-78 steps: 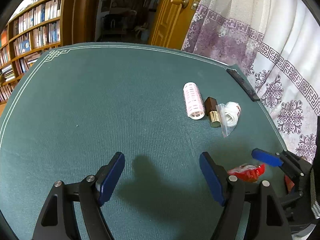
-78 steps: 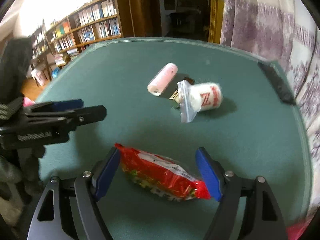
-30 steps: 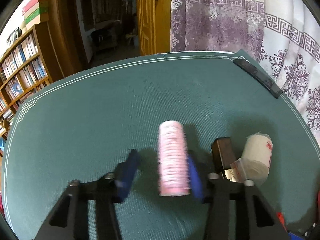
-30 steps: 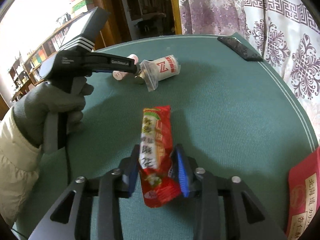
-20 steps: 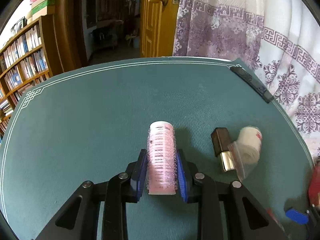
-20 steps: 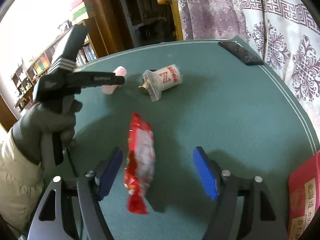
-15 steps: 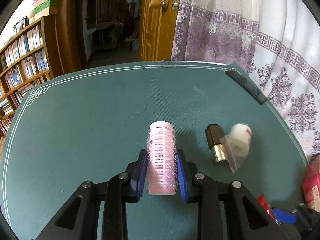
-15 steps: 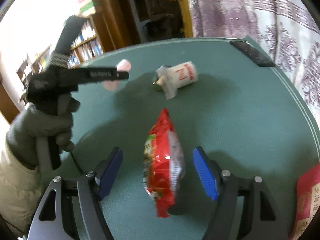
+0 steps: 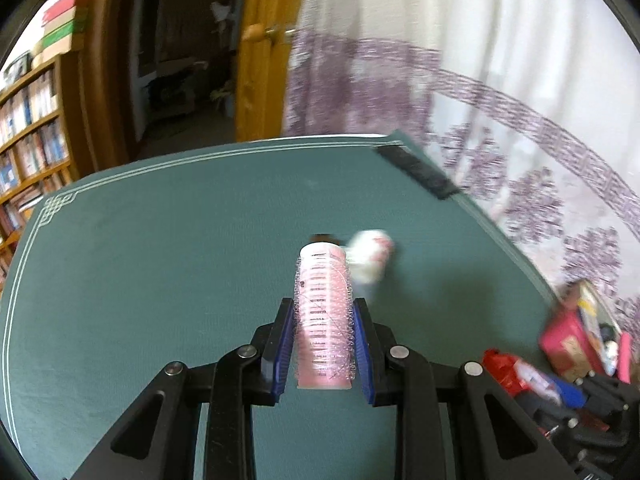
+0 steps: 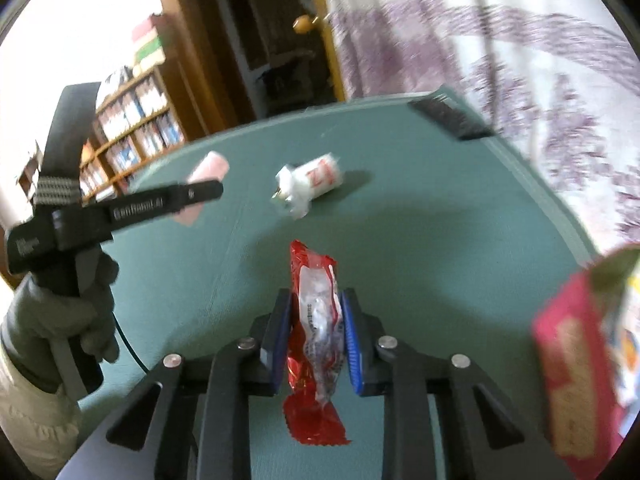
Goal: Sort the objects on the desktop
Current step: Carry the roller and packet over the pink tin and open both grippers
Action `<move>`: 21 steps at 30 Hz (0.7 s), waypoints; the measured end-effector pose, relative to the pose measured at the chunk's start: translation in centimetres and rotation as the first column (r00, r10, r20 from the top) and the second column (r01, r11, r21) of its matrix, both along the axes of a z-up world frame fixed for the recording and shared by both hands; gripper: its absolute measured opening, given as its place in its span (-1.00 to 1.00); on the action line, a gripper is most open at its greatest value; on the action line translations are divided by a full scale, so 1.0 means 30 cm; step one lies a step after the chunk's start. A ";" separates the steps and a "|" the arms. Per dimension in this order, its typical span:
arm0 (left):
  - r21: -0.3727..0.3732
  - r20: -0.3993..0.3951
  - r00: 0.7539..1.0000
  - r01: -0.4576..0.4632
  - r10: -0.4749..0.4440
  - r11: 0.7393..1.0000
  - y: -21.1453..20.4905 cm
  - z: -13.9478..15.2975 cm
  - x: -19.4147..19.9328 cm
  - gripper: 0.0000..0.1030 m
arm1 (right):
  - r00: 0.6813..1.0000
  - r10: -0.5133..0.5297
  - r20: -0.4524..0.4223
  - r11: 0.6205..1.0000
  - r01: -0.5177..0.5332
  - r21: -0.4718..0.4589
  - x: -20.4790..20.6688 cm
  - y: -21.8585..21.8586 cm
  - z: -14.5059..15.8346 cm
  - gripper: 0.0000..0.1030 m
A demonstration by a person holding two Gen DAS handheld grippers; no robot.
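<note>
The left gripper (image 9: 323,344) has its blue pads clamped on the pink cylindrical hair roller with bristly mesh (image 9: 324,316), which stands lengthwise between them at the centre of the left wrist view, lifted above the dark green felt table mat with a white line border (image 9: 160,240). Just behind the roller's far end lies a white paper roll in a clear plastic bag (image 9: 370,256), with a dark object peeking out beside it, too blurred to tell.

In the right wrist view, the right gripper (image 10: 314,340) has just closed its jaws, and they are pressed on the red crinkly snack packet with a clear window (image 10: 316,328), held upright-lengthwise at lower centre. A person's grey-gloved hand (image 10: 60,320) at the left edge of that frame grips the handle of the other tool.

A flat black rectangular bar (image 10: 450,118) sits at the mat's far right edge, near the white curtain with purple pattern (image 9: 480,100). A pink-red cardboard box (image 10: 576,360) fills the lower right. Wooden bookshelves (image 9: 28,132) line the upper left.
</note>
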State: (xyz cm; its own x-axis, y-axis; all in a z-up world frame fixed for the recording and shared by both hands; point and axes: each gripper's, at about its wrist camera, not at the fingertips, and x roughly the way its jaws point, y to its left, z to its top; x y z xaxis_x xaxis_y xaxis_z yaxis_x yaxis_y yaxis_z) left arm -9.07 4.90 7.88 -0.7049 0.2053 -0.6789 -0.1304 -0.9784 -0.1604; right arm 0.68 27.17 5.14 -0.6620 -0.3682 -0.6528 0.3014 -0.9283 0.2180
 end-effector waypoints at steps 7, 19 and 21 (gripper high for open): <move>0.000 -0.045 0.984 0.171 -0.171 0.985 0.237 0.085 0.100 -0.43 | 0.981 -0.178 -0.084 0.984 0.175 -0.039 0.178 0.273 0.126 -0.47; -0.011 -0.040 0.890 0.454 -0.454 0.891 0.691 0.136 0.213 -0.43 | 0.899 -0.432 -0.076 0.902 0.430 -0.033 0.356 0.644 0.105 -0.47; -0.014 -0.039 0.871 0.489 -0.489 0.872 0.749 0.138 0.234 -0.43 | 0.894 -0.442 -0.070 0.897 0.440 -0.038 0.362 0.667 0.093 -0.47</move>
